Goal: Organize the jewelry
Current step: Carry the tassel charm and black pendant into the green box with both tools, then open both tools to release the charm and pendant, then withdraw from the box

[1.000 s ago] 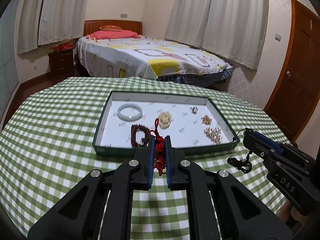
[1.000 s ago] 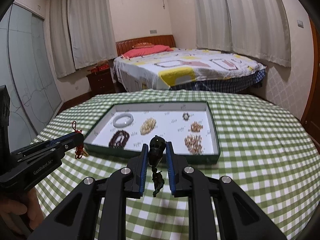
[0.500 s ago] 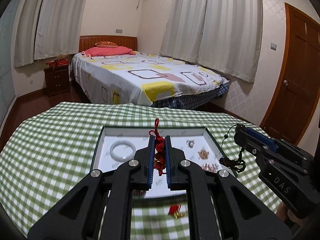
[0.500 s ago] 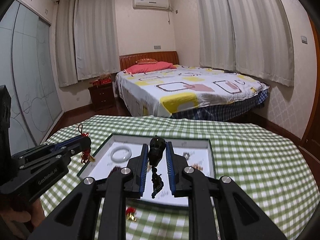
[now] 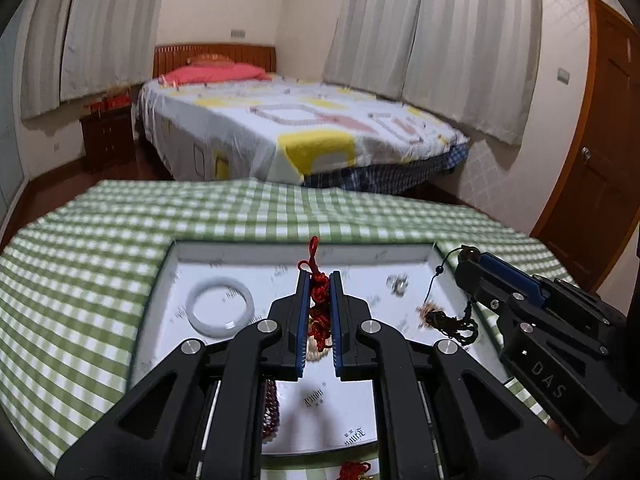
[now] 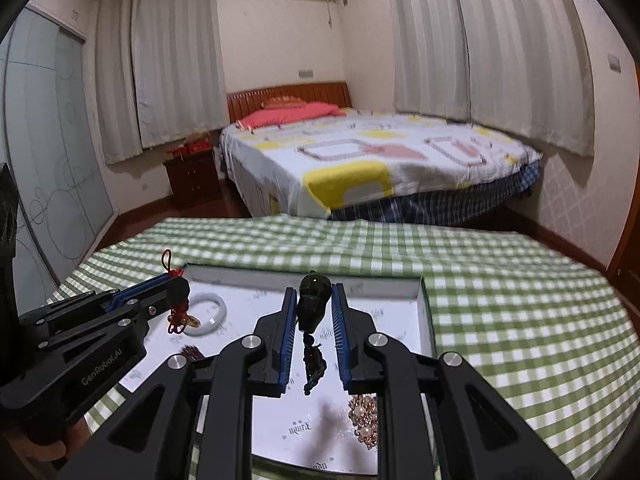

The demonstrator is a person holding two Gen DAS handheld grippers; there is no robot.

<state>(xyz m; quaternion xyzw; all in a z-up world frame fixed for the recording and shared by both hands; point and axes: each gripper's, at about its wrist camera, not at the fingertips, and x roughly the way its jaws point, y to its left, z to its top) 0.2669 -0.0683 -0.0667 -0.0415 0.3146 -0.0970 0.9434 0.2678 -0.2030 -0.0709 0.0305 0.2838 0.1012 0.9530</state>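
Note:
My left gripper (image 5: pixel 319 280) is shut on a red knotted-cord charm (image 5: pixel 318 312) and holds it above the white-lined tray (image 5: pixel 280 258). My right gripper (image 6: pixel 314 294) is shut on a dark bead pendant with a tassel (image 6: pixel 313 306), also above the tray (image 6: pixel 400 284). Each gripper shows in the other's view: the right (image 5: pixel 476 264) with its dangling tassel (image 5: pixel 450 322), the left (image 6: pixel 176 280) with the red charm (image 6: pixel 178 308). In the tray lie a white jade bangle (image 5: pixel 221 306), a dark red bead bracelet (image 5: pixel 271 408), a small ring (image 5: pixel 397 283) and a pearl and gold cluster (image 6: pixel 365 420).
The tray sits on a round table with a green checked cloth (image 5: pixel 80 248). A small red ornament (image 5: pixel 354 470) lies on the cloth by the tray's near edge. Beyond the table are a bed (image 6: pixel 360 152), a nightstand (image 6: pixel 192 178) and a wooden door (image 5: pixel 600 140).
Both grippers have moved forward and lower over the tray, each still holding its piece. The tray now fills the lower part of both views.

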